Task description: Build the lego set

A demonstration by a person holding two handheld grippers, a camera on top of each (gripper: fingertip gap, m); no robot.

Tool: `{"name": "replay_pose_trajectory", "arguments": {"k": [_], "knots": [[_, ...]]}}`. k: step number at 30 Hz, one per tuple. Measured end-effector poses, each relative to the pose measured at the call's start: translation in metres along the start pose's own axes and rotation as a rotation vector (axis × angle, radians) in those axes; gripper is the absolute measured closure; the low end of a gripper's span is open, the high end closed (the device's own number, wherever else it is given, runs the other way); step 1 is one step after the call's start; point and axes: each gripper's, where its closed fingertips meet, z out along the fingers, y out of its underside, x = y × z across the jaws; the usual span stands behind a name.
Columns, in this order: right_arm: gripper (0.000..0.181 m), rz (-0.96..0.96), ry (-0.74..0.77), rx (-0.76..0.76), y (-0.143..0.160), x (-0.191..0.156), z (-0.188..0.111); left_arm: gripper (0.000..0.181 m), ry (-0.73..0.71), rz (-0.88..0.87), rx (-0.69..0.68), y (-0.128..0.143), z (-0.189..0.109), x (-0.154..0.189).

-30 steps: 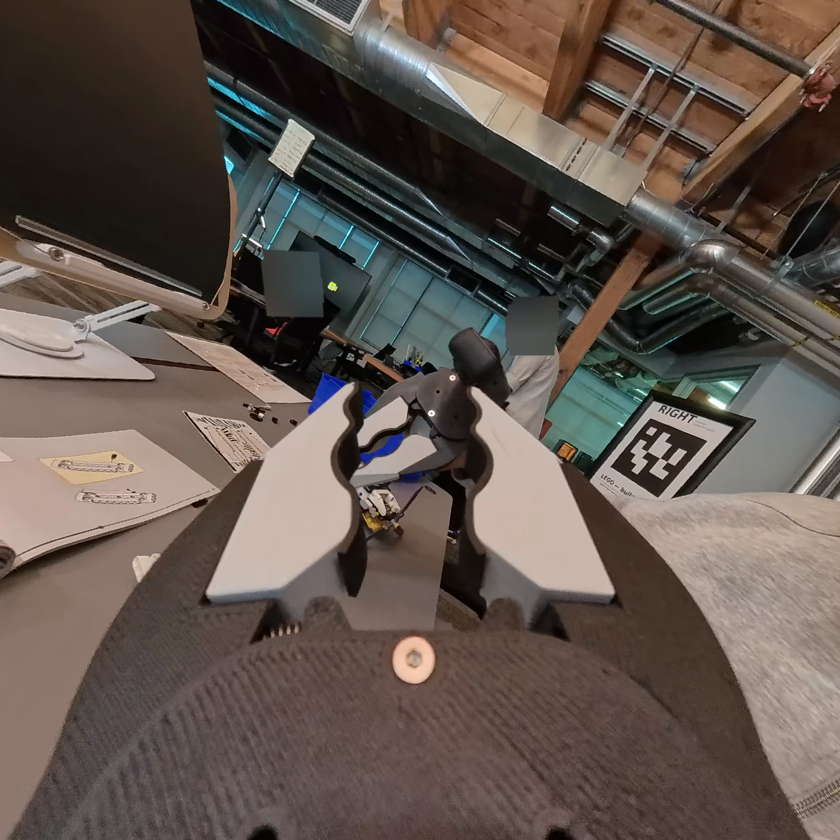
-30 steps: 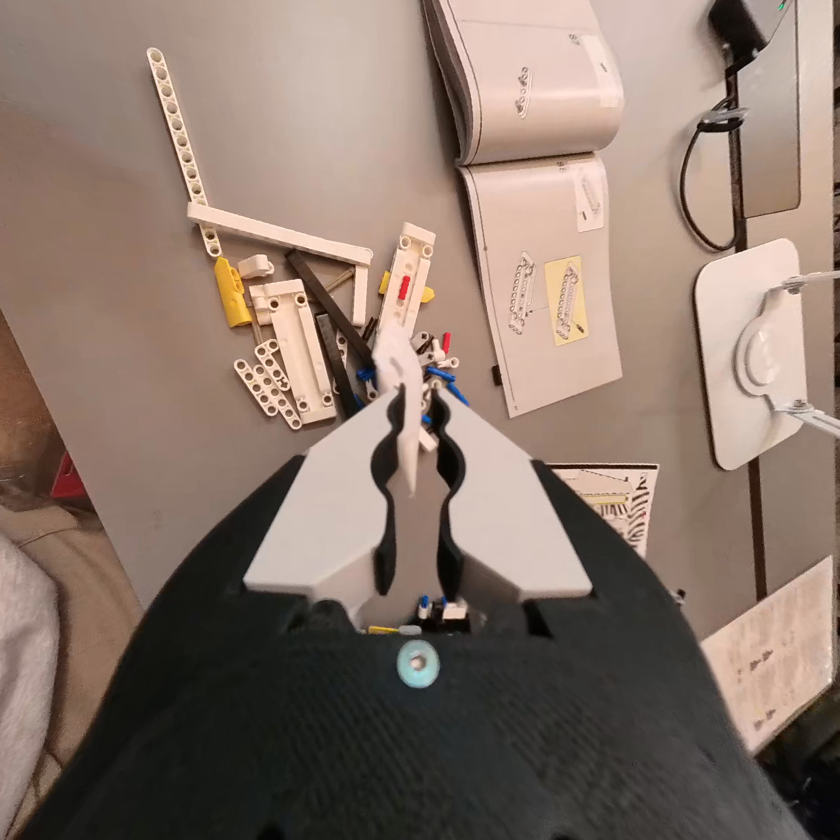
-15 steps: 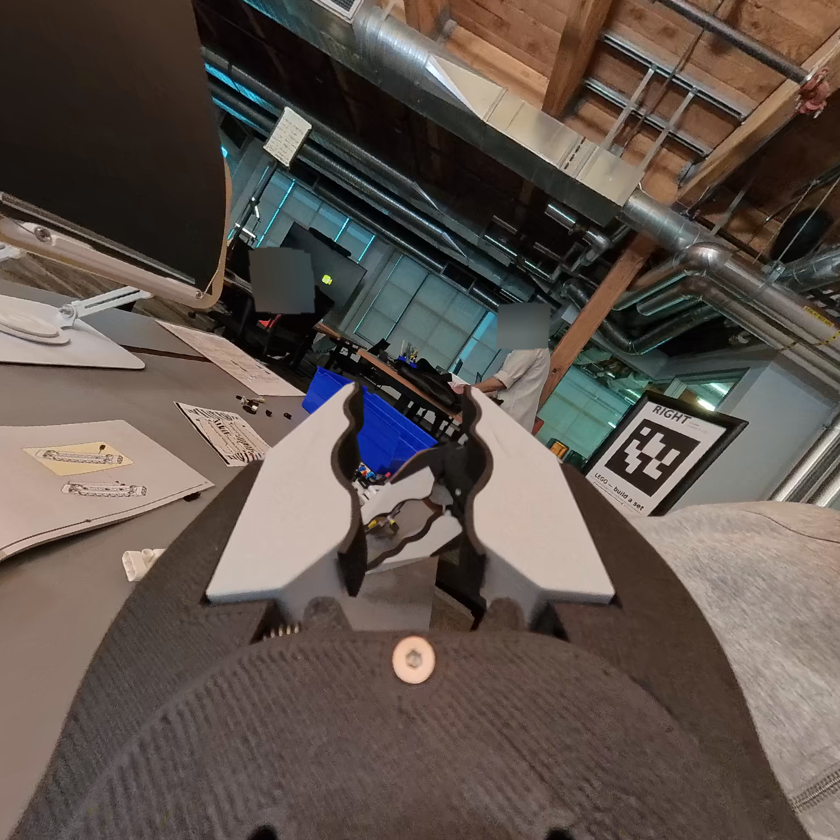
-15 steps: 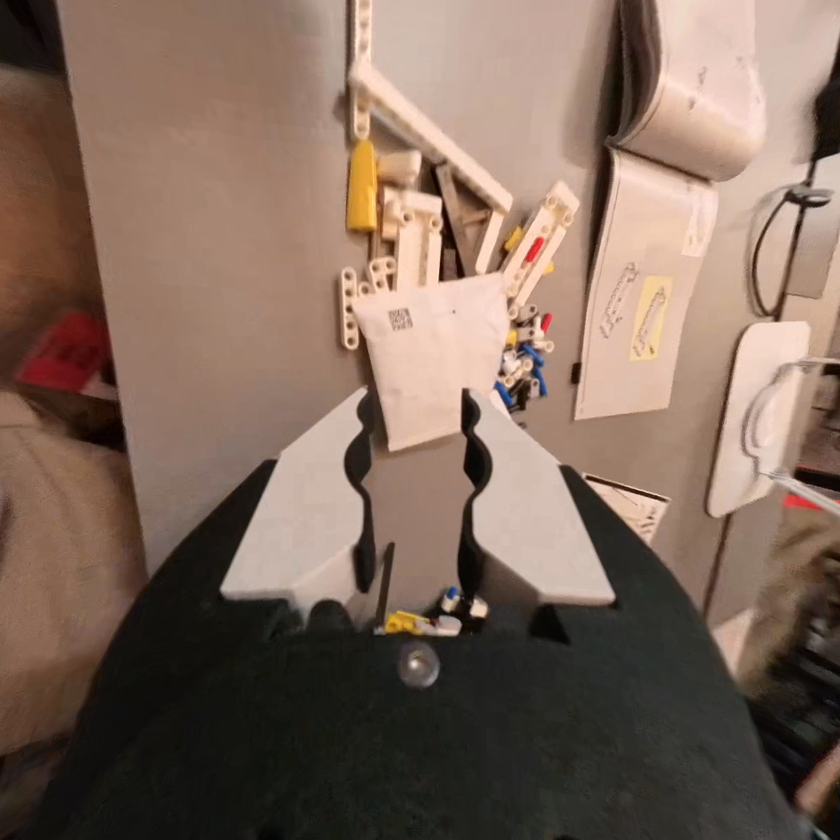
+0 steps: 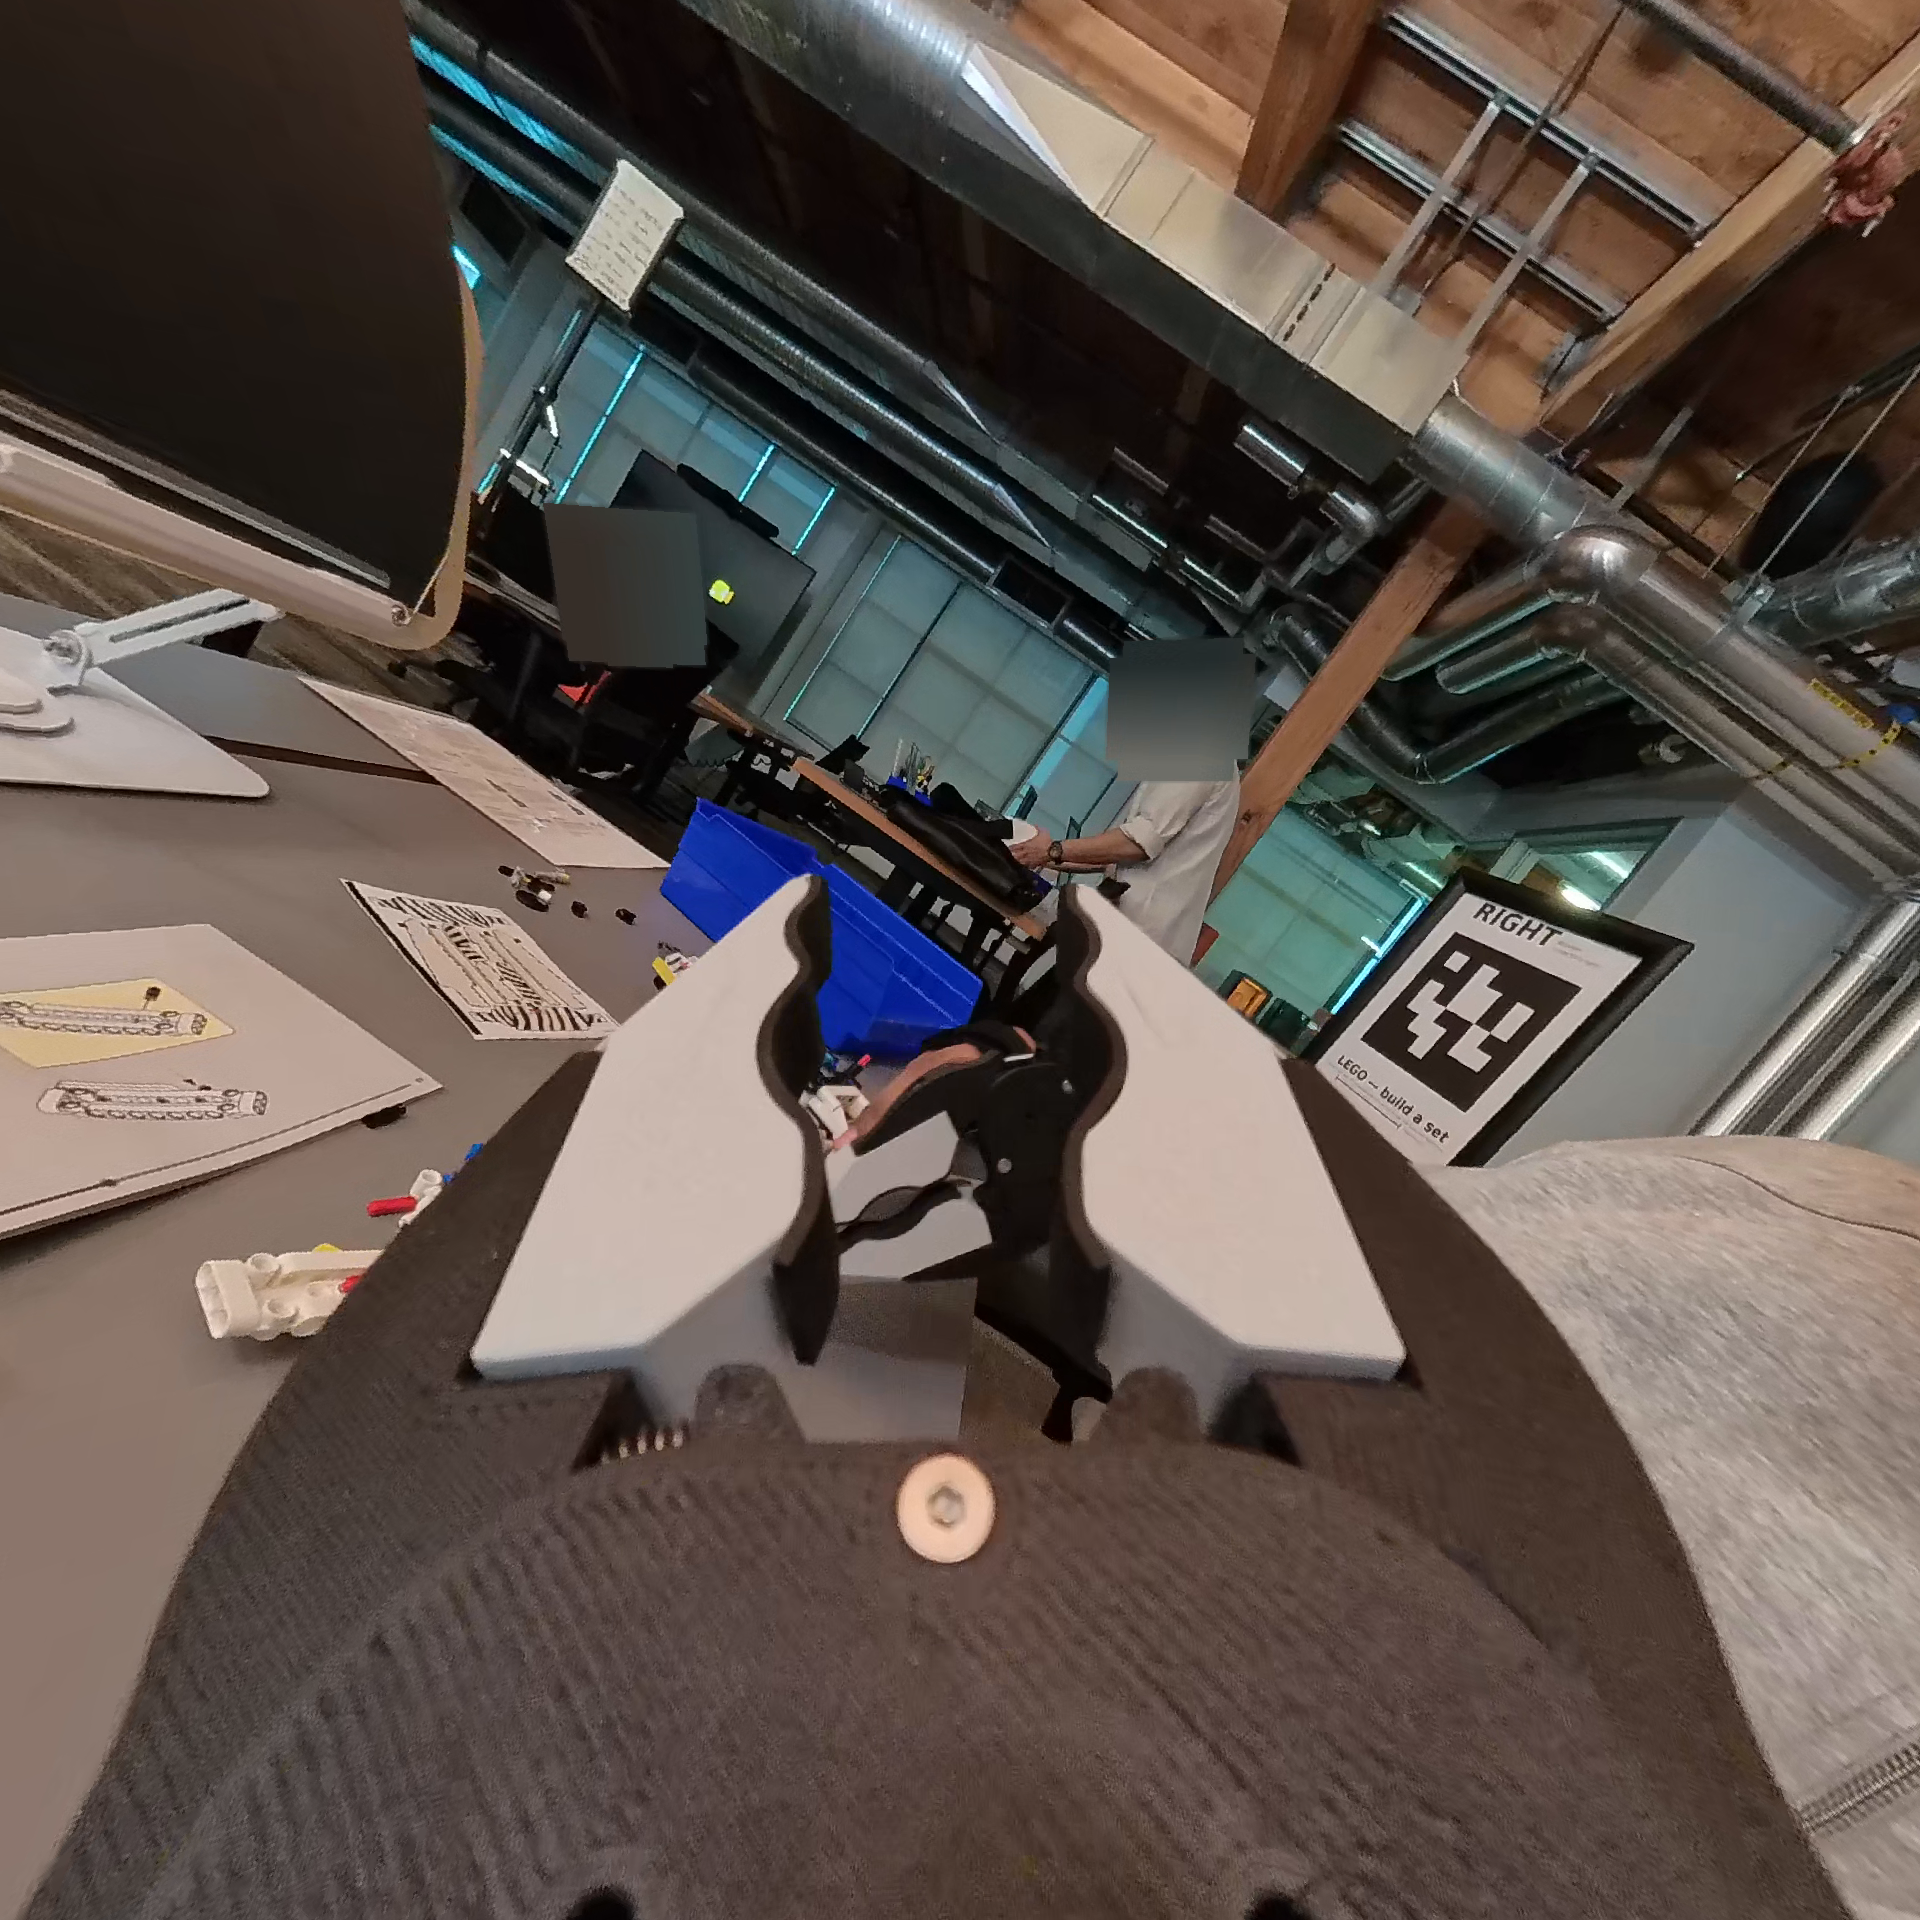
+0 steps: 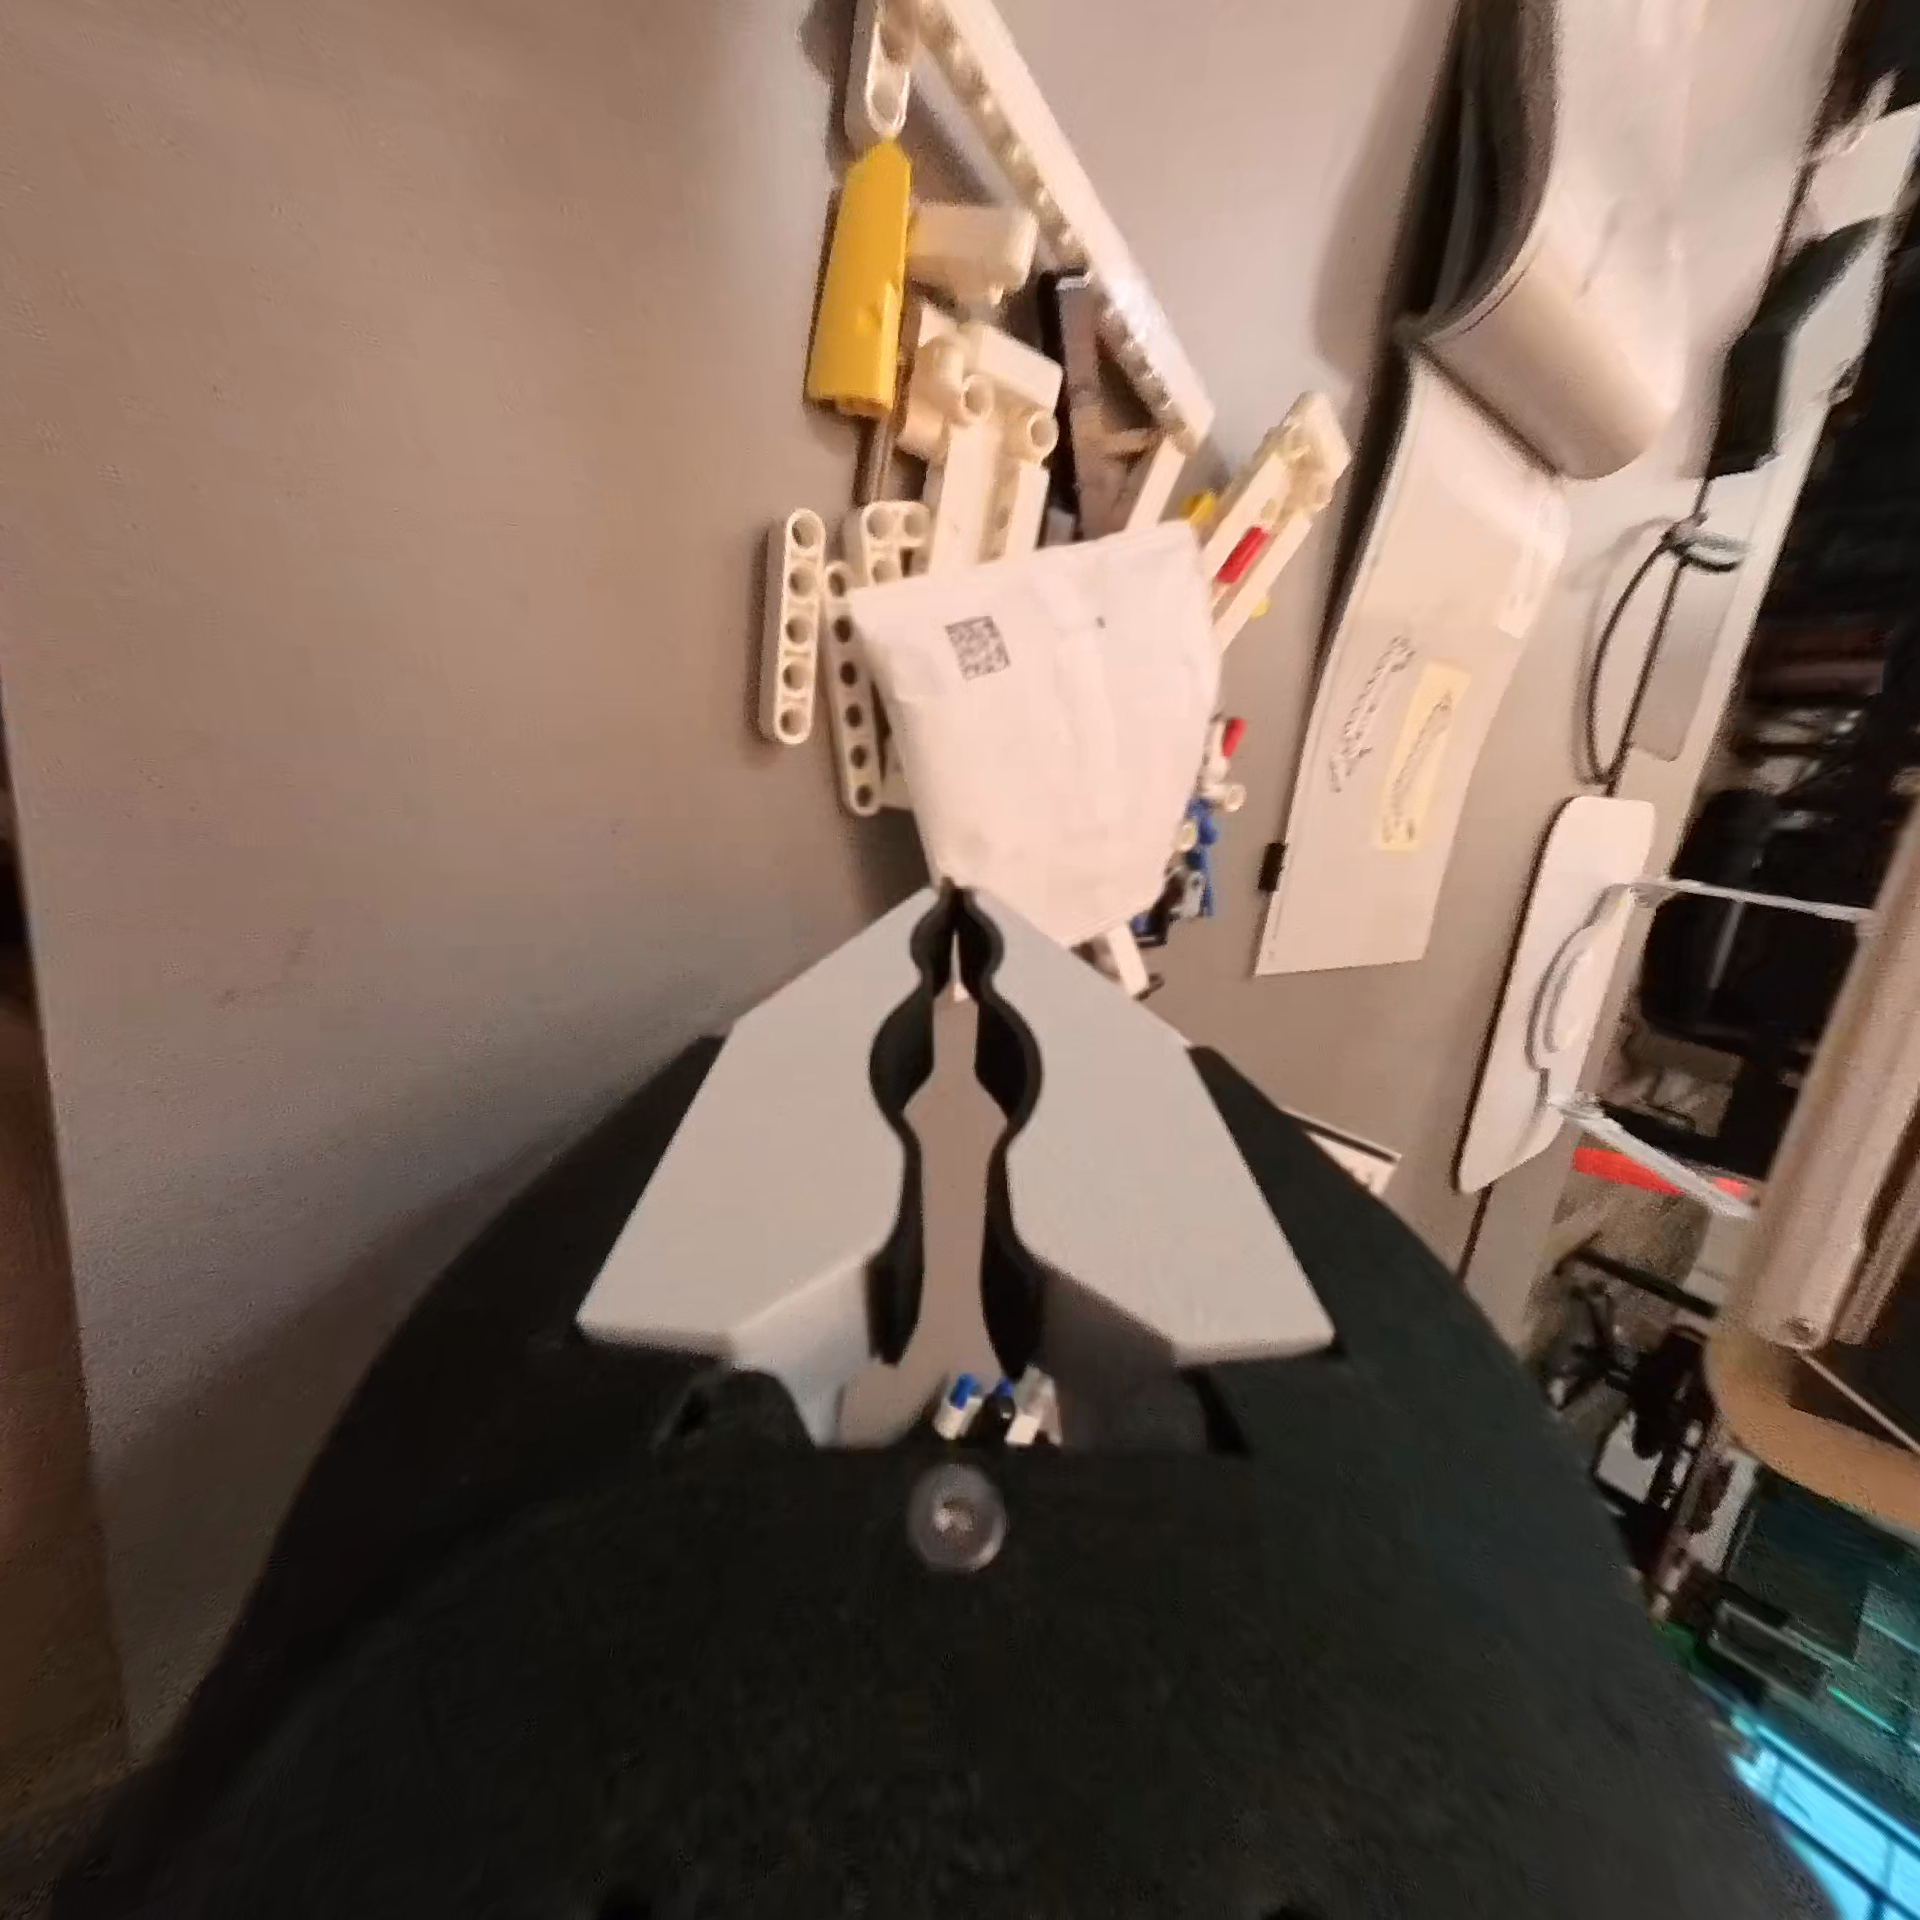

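Observation:
My right gripper (image 6: 951,914) is shut on the lower corner of a white paper bag (image 6: 1039,727), which hangs over a pile of Lego parts on the grey table (image 6: 416,623). The pile holds a yellow piece (image 6: 862,281), short white beams (image 6: 795,623), a long white beam (image 6: 1039,208) and small blue and red pins. My left gripper (image 5: 940,914) is open and empty, pointing level across the table. The right gripper also shows low between the left fingers in the left wrist view (image 5: 997,1122). A white Lego piece (image 5: 270,1288) lies to its left.
An open instruction booklet (image 6: 1382,748) lies right of the pile and shows in the left wrist view (image 5: 156,1060). A sticker sheet (image 5: 478,956), a white monitor stand base (image 6: 1558,987), a blue bin (image 5: 831,956) and a marker sign (image 5: 1475,1018) are around. A grey sleeve (image 5: 1662,1351) is at right. The grippers' ends are close to 25 centimetres from one another.
My right gripper opened half a second ago, then shut on the bag's corner and came lower and closer to the pile. The right gripper sank lower in the left wrist view.

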Motion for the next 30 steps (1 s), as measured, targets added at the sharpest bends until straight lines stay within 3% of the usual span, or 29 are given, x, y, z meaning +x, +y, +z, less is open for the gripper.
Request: {"name": "replay_pose_trajectory", "arguments": {"k": [7, 11, 14, 18, 22, 30], "knots": [[0.178, 0.106, -0.039, 0.07, -0.005, 0.018, -0.015, 0.141, 0.005, -0.012, 0.023, -0.004, -0.005, -0.002], [0.131, 0.049, -0.075, -0.017, 0.007, 0.005, 0.003, 0.141, 0.007, -0.005, 0.029, -0.006, -0.006, 0.0], [0.119, 0.024, -0.078, -0.082, 0.016, 0.005, 0.016, 0.141, 0.011, -0.008, 0.026, -0.005, -0.005, 0.001], [0.135, 0.034, -0.078, -0.063, 0.014, 0.011, 0.023, 0.142, 0.014, -0.007, 0.024, -0.005, -0.004, 0.001], [0.174, 0.045, -0.075, -0.048, 0.012, 0.015, 0.019, 0.141, 0.016, -0.014, 0.03, -0.006, -0.006, 0.0], [0.18, 0.203, -0.111, -0.037, 0.012, 0.032, -0.006, 0.141, 0.02, -0.026, 0.039, -0.006, -0.007, -0.003]]}}
